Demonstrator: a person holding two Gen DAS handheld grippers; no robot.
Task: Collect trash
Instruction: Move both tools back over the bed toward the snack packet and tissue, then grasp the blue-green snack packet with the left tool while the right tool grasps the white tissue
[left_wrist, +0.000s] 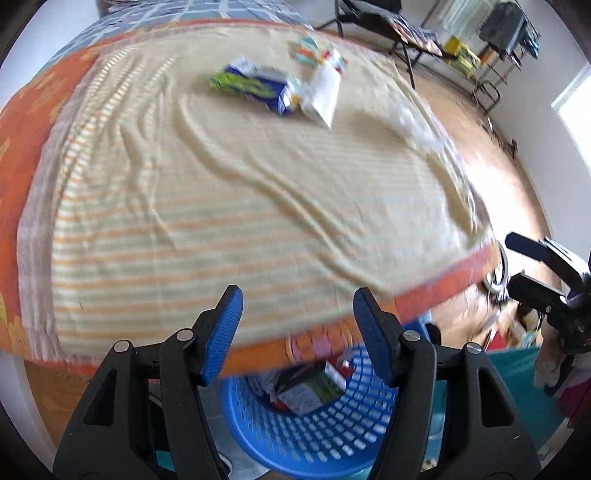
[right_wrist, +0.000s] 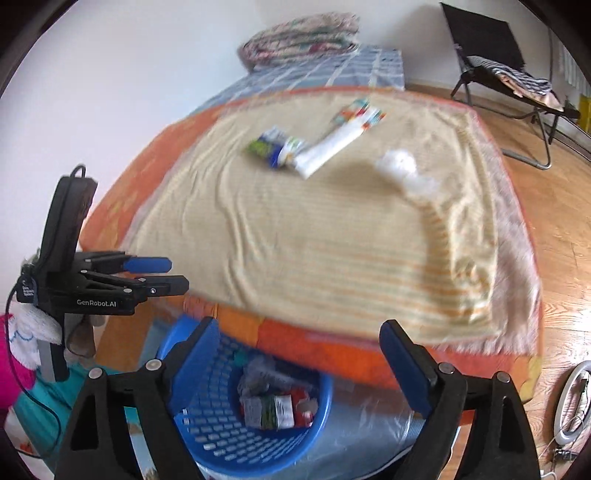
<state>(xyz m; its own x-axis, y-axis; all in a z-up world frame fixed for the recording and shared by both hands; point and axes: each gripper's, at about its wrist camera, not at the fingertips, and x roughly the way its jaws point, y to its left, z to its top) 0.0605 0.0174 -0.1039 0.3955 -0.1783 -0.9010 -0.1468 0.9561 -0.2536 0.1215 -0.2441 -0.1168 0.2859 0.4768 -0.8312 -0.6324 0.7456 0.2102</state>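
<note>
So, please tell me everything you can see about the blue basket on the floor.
The blue basket looks like plastic, round, with walls pierced by rows of small slots. It stands upright on the floor beside the bed's near edge, partly under the overhanging orange cover. Inside lie a green-and-white carton, crumpled clear wrapping and other scraps. Neither gripper's fingers touch it; both hang open above it.

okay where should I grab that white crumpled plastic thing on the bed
Take the white crumpled plastic from above, pinching its bunched top. It lies loose and puffed on the striped blanket, apart from the cartons, so a top pinch should gather it.
</note>
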